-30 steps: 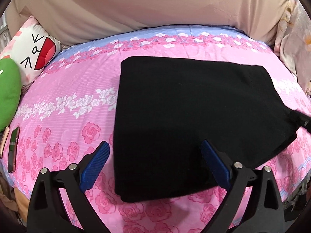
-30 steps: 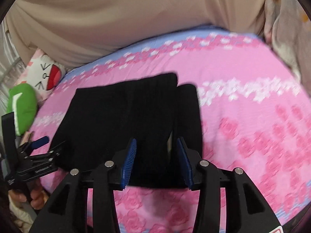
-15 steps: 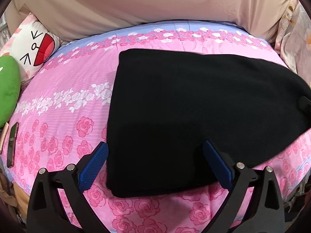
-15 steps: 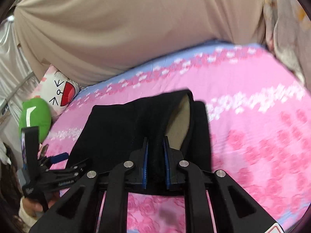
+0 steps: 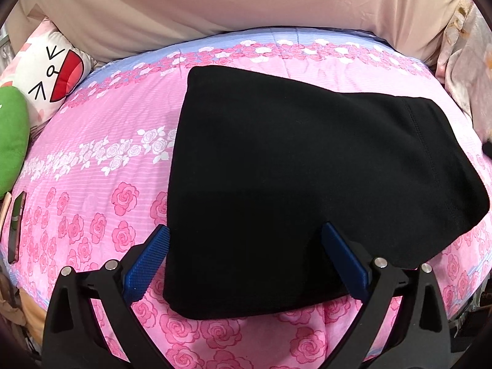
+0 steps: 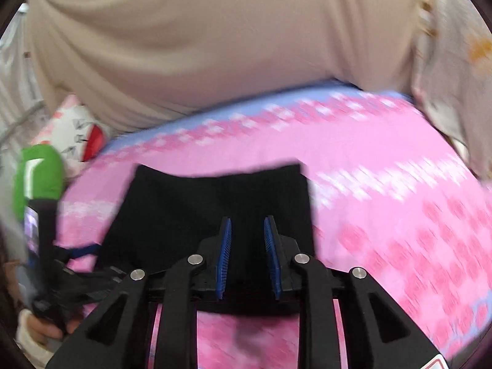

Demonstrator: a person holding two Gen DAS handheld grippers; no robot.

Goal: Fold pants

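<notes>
Black knit pants, already folded into a compact panel on the pink rose-print bed, lie between wide-open left hand-held gripper and part-open, empty right hand-held gripper; final folding apparently remains.

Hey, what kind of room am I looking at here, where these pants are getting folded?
Most likely a bedroom. The black pants lie on a bed with a pink rose-print sheet, cartoon-face and green cushions sit at its edge, and a beige cloth hangs behind.
</notes>
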